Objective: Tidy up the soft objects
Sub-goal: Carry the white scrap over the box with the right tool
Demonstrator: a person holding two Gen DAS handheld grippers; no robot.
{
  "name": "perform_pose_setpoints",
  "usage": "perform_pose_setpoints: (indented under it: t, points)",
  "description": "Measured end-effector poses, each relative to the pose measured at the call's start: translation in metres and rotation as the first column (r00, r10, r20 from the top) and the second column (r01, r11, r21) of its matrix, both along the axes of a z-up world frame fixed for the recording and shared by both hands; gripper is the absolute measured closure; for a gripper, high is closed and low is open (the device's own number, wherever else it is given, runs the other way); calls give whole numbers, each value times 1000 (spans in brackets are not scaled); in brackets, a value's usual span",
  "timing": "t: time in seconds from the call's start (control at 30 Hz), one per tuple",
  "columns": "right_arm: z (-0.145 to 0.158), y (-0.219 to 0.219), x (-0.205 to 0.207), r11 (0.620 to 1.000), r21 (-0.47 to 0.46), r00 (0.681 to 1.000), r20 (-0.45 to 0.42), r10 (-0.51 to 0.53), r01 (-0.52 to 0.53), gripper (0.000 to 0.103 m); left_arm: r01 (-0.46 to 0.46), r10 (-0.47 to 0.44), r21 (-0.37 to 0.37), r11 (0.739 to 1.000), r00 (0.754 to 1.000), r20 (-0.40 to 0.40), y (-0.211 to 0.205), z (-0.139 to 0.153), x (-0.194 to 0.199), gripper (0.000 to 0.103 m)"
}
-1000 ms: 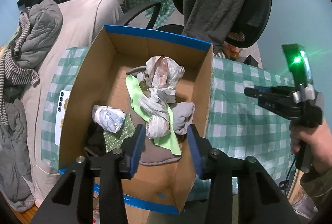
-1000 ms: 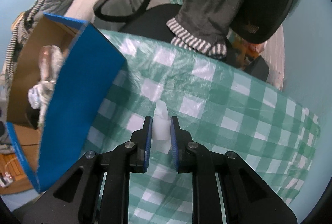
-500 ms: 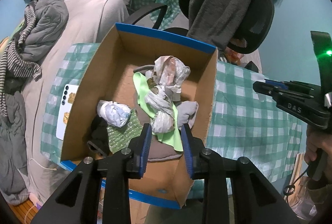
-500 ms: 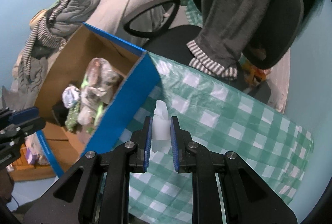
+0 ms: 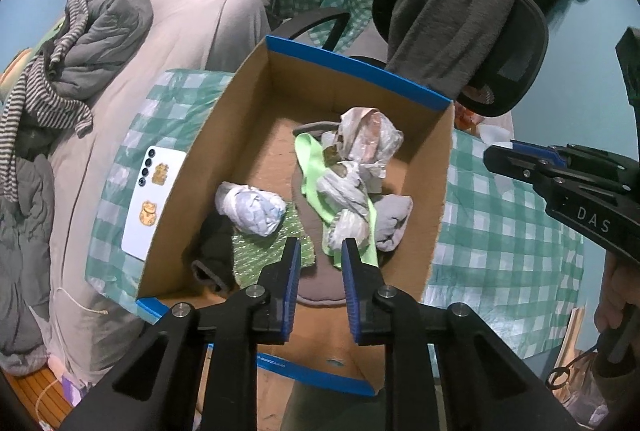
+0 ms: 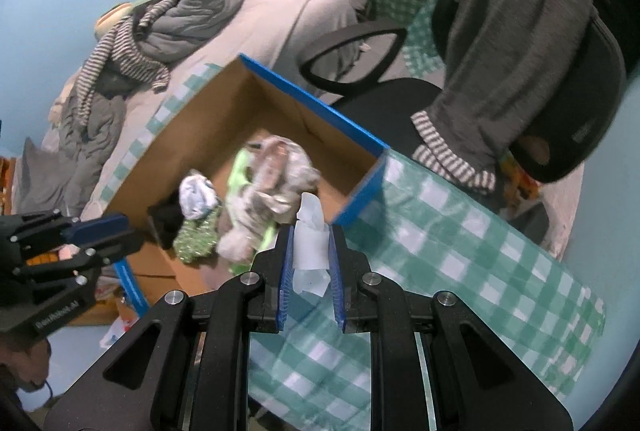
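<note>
White crumpled tissue (image 6: 310,243) is sticking up, pinched in the right gripper (image 6: 311,263), while the empty left gripper (image 5: 318,267) is closing over the cardboard box (image 5: 208,159).

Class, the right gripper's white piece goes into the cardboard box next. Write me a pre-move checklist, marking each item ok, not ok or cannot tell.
1. White tissue-like piece clamped between the right gripper pads: ok.
2. Cardboard box open on top: ok.
3. Bare floor left inside the box, near its far wall: ok.
4. Left gripper out of the drop path: not ok; it hangs over the box's near end, jaws closing with nothing between them.
5. Right gripper above the box opening: cannot tell; it appears near the blue-edged corner.
6. Phone beside the box clear of the route: ok.
</note>
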State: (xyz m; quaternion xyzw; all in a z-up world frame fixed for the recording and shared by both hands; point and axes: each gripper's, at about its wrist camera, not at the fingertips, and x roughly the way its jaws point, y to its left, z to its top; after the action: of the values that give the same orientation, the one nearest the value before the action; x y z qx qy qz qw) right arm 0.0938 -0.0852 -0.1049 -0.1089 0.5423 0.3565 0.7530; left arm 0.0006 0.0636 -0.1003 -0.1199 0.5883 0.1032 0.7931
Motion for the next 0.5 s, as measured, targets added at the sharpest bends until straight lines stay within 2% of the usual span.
perform_pose_setpoints:
  t: [0.5]
  points:
    - [-3,60,-22,994,1,994,-15,106,-106,87,-47,47,-11,999,999,-4,26,-7,-12,83]
